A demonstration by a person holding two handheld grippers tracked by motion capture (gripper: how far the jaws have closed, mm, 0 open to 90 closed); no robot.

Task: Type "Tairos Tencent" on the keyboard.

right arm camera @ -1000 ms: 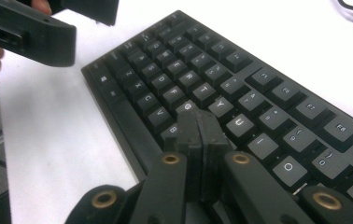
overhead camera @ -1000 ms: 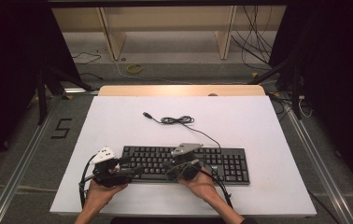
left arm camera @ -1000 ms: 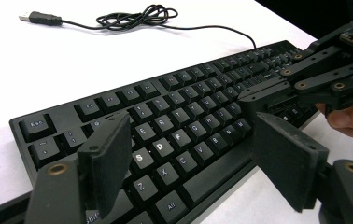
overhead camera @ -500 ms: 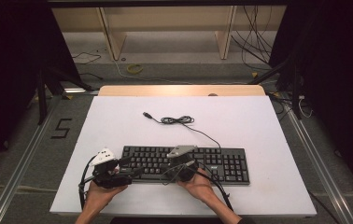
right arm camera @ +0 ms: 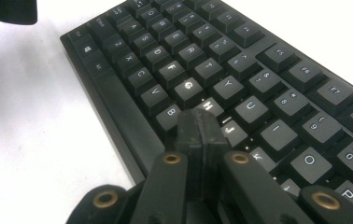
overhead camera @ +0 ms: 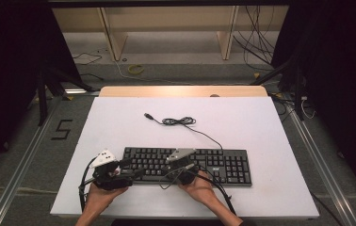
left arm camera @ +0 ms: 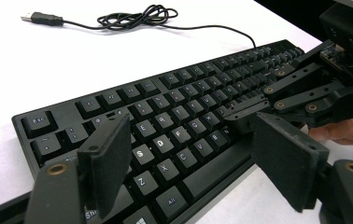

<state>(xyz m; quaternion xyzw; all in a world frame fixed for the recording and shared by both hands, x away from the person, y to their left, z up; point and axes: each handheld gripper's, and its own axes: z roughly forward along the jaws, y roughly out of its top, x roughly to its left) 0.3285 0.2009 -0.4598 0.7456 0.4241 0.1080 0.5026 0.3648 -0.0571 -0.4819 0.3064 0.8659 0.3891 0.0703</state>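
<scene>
The keyboard (overhead camera: 188,165) lies at the table's (overhead camera: 261,122) near edge, and the right gripper (right arm camera: 198,122), jaws clenched on nothing, rests its tip around N, typing seemingly underway, while the left gripper (left arm camera: 198,158) hovers spread open over the left keys

the keyboard (overhead camera: 188,165) spans the near middle of the table (overhead camera: 261,122), with both claws crowded over its left half. its coiled cable (overhead camera: 178,121) lies across the centre behind it. bare table lies open to the far left, the far right and along both side edges.
</scene>
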